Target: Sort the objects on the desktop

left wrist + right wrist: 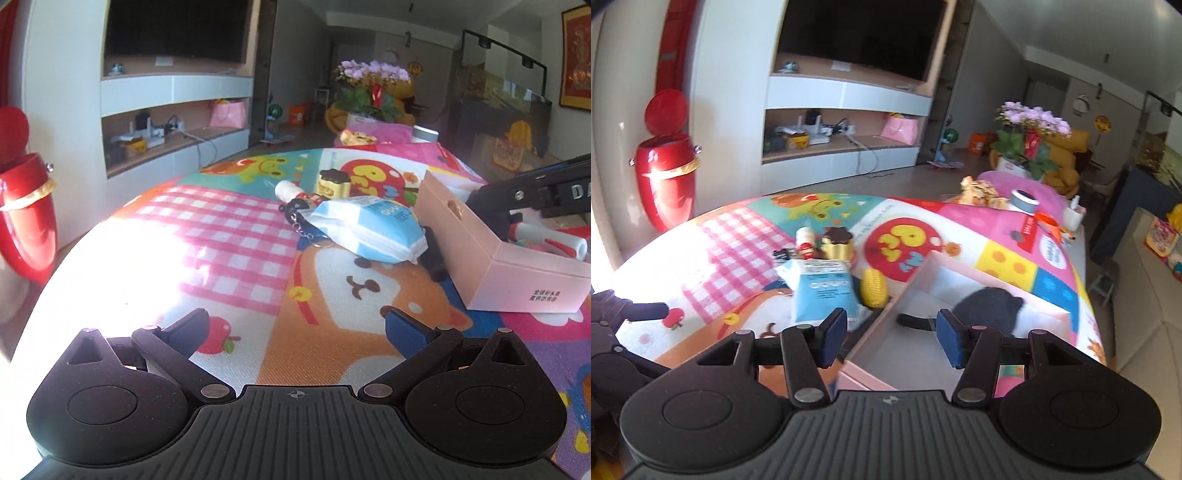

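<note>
A pink open box (886, 314) stands on the cartoon mat (738, 236), with a black object (990, 306) inside it. My right gripper (892, 339) hovers over the box's near corner, open, with nothing between its blue pads. Left of the box lie a blue-and-white wipe packet (823, 291), a yellow corn toy (873, 288), a yellow toy with a brown top (836, 243) and a small white bottle (805, 240). In the left wrist view, my left gripper (297, 325) is open and empty above the mat, short of the packet (369, 229) and the box (498, 258).
A keychain (304, 223) lies beside the packet. A grey tin (1025, 199), a white cup (1073, 216) and papers sit at the far end of the table. A red bin (665, 173) stands by the wall at left. A flower pot (1030, 144) stands beyond the table.
</note>
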`<state>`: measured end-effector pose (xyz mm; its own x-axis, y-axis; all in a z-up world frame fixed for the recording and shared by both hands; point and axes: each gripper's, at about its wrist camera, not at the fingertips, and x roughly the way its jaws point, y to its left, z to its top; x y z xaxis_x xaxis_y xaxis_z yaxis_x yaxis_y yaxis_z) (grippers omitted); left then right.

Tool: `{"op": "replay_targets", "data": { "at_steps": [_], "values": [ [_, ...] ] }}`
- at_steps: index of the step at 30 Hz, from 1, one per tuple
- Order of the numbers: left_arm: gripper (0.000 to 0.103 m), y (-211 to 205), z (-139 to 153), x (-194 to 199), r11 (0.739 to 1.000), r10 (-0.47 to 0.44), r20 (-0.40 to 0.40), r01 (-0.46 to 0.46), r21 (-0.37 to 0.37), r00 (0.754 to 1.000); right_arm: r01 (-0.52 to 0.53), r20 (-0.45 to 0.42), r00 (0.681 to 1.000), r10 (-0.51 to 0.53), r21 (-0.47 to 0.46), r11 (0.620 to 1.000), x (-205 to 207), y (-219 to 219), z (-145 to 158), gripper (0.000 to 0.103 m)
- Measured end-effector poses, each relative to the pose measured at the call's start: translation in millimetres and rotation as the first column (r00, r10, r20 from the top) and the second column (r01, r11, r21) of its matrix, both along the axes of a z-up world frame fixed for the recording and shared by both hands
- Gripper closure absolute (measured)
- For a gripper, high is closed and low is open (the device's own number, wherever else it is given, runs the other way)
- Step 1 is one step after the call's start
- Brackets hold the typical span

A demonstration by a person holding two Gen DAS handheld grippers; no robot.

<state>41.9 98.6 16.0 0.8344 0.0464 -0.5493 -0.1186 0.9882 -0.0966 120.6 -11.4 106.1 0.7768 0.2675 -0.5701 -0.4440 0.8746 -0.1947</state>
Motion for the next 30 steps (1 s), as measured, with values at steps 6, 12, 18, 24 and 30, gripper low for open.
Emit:
{"op": "replay_targets", "data": {
  "at_steps": [6, 12, 18, 24, 30],
  "values": [
    [0.0, 13.6, -1.6, -4.7, 0.996, 0.025, 0.005, -0.024, -0.082, 1.0, 0.0, -0.153, 0.988, 0.004, 0.028, 1.0, 52.5, 59.3, -21.5, 0.035],
    [0.0, -10.4, -2.4, -3.4, 0.993, -0.116, -0.019, 0.116, 0.01, 0.993, 0.023, -0.299, 0.954, -0.013, 0.028, 0.999, 105.6, 92.2, -45.5, 0.025],
    [0.0, -8.3, -3.4, -5.0, 0.993, -0.117, -0.009, 0.117, -0.008, 0.993, -0.017, -0.244, 0.97, -0.017, -0.136, 0.99, 94.2, 113.5, -65.7, 0.052],
    [0.0, -13.3, -5.8, -16.1, 0.968, -0.252, -0.069, 0.25, -0.028, 0.965, -0.118, -0.328, 0.94, 0.098, -0.042, 0.992, 52.1, 97.0, -53.4, 0.053],
    [0.0, -23.6, -8.5, -20.7, 0.961, -0.271, -0.096, 0.275, 0.027, 0.958, -0.111, -0.353, 0.924, 0.147, 0.12, 0.987, -0.2, 47.4, -33.8, 0.054]
  ]
}}
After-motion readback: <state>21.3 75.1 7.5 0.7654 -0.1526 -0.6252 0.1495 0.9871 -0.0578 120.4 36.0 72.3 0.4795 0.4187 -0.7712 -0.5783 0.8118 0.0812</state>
